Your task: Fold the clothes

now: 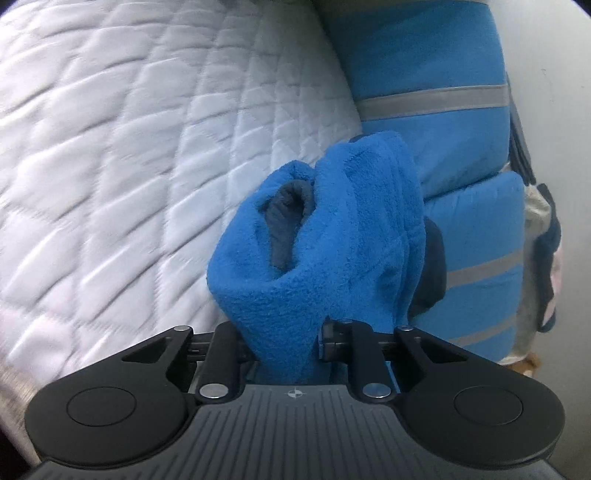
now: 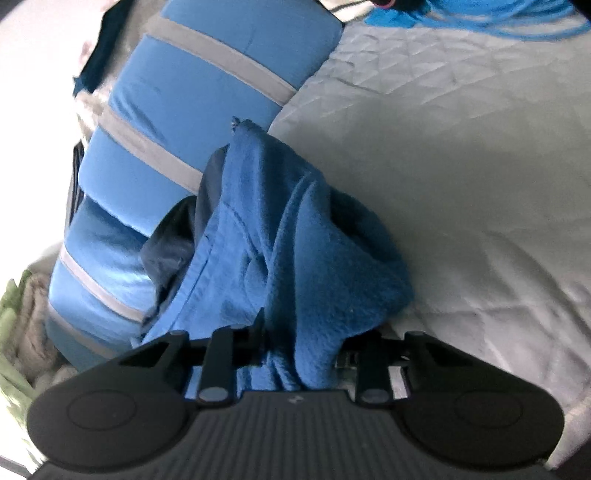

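A blue fleece garment (image 1: 325,236) with a dark navy lining (image 1: 288,225) is bunched up and lifted over the white quilted bed (image 1: 110,147). My left gripper (image 1: 284,339) is shut on its lower bunch; the fingertips are buried in the fleece. In the right wrist view the same blue fleece garment (image 2: 295,258) hangs in folds from my right gripper (image 2: 299,350), which is shut on it, its navy lining (image 2: 170,243) showing on the left. The cloth hides both grippers' fingertips.
A folded blue blanket with grey stripes (image 1: 436,92) lies along the bed's edge, seen also as the blanket (image 2: 177,110) at the left of the right wrist view. Pale and green cloth (image 2: 22,332) is piled at lower left. More blue fabric (image 2: 480,18) lies far off on the quilt (image 2: 461,166).
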Tool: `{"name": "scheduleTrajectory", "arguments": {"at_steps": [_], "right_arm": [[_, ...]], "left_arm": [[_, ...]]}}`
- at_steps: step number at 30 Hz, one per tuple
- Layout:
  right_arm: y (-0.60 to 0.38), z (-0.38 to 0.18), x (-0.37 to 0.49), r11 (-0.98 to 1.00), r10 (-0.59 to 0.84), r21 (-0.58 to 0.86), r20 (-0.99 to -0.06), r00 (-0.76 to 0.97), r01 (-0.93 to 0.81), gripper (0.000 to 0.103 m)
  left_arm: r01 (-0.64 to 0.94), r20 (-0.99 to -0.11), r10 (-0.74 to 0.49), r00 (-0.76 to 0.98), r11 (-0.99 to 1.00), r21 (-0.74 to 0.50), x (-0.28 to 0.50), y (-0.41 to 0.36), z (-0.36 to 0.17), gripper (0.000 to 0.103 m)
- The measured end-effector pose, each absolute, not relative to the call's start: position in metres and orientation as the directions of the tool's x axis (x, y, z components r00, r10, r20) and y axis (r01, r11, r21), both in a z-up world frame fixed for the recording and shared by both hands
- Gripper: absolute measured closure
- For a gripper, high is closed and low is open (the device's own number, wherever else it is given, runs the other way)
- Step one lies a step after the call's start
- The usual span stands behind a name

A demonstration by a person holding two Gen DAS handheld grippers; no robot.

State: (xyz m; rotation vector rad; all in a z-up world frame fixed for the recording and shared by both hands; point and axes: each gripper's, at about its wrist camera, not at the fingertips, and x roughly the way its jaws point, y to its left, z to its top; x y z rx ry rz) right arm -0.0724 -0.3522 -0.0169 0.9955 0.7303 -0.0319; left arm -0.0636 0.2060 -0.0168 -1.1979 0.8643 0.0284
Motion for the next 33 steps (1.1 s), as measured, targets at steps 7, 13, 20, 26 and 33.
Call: {"name": "scheduleTrajectory", "arguments": {"at_steps": [7, 13, 20, 26, 33], "right_arm": [[-0.353, -0.005, -0.110, 0.593, 0.314, 0.706, -0.646, 0.696, 0.388, 0.074], [-0.340, 0.010, -0.138, 0.680, 0.261, 0.624, -0.696, 0.669, 0.384, 0.074], [-0.330, 0.015, -0.148, 0.715, 0.226, 0.585, -0.712, 0.665, 0.383, 0.074], [-0.314, 0.026, -0.149, 0.811, 0.142, 0.461, -0.752, 0.644, 0.360, 0.041], [-0.287, 0.060, -0.160, 0.905, 0.126, 0.348, -0.769, 0.626, 0.245, 0.000]], "left_arm": [[-0.452, -0.643, -0.415, 0.643, 0.472, -0.757, -0.105, 0.210, -0.005, 0.082], [-0.436, -0.682, -0.393, 0.616, 0.551, -0.712, -0.128, 0.204, 0.008, 0.082], [-0.445, -0.703, -0.375, 0.605, 0.574, -0.688, -0.126, 0.204, 0.008, 0.082], [-0.432, -0.705, -0.409, 0.579, 0.579, -0.691, -0.122, 0.205, 0.005, 0.075], [-0.463, -0.717, -0.443, 0.539, 0.555, -0.691, -0.127, 0.207, 0.012, 0.041]]}}
